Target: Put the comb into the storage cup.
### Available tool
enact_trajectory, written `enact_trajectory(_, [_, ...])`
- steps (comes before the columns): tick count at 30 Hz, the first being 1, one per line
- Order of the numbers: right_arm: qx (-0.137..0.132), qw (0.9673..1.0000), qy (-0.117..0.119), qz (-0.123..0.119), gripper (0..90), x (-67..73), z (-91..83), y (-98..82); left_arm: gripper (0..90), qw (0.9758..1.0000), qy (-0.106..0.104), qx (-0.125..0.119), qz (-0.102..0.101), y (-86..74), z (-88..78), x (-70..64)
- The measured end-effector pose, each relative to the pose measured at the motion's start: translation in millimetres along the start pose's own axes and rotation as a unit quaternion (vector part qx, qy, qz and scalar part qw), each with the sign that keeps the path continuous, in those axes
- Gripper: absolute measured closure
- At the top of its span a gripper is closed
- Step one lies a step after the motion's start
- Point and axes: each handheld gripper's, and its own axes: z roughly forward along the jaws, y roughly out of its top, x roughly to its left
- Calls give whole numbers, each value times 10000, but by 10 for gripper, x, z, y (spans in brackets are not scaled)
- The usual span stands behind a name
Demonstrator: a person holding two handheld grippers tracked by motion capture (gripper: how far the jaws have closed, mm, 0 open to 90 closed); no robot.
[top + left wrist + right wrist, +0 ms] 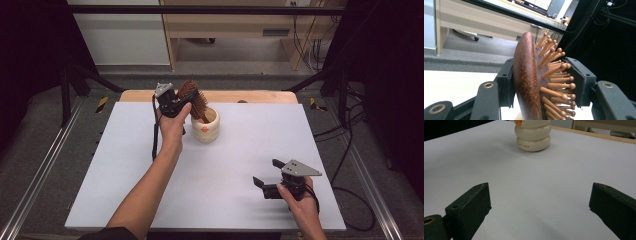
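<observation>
The left gripper's fingers (506, 85) were clamped on the head of a wooden hairbrush (527, 80): one pad pressed the smooth reddish-brown back, the other bore against the round-tipped wooden bristles. Seen from the high view, the left gripper (176, 104) held the brush raised at the far side of the surface (240, 150), its head tilted up and its handle reaching down into a cream ribbed cup (206, 127) just beside the hand. How deep the handle sat in the cup, or whether it touched the bottom, could not be made out from above.

The right gripper's fingers (471, 207) stood wide apart with nothing between them, only the pale surface below. In the high view the right gripper (270, 177) rested low near the front right corner, well apart from the cup, pointing left across the surface. Its own view looked toward the cup (533, 136), which stood upright with an orange mark on its side.
</observation>
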Motion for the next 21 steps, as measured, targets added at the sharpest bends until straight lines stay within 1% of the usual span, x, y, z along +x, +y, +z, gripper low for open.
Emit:
enact_trajectory(8, [3,10000,11,4,42,4,5,-1,448,10000,16,4,-67,-7,-8,37])
enact_trajectory(12, [3,10000,18,10,42,6,5,-1,442,10000,51,20,0,-10,-9,37])
enact_trajectory(21, [12,10000,17,2,42,9,11,-2,438,10000,52,13,-29,-13,-14,45])
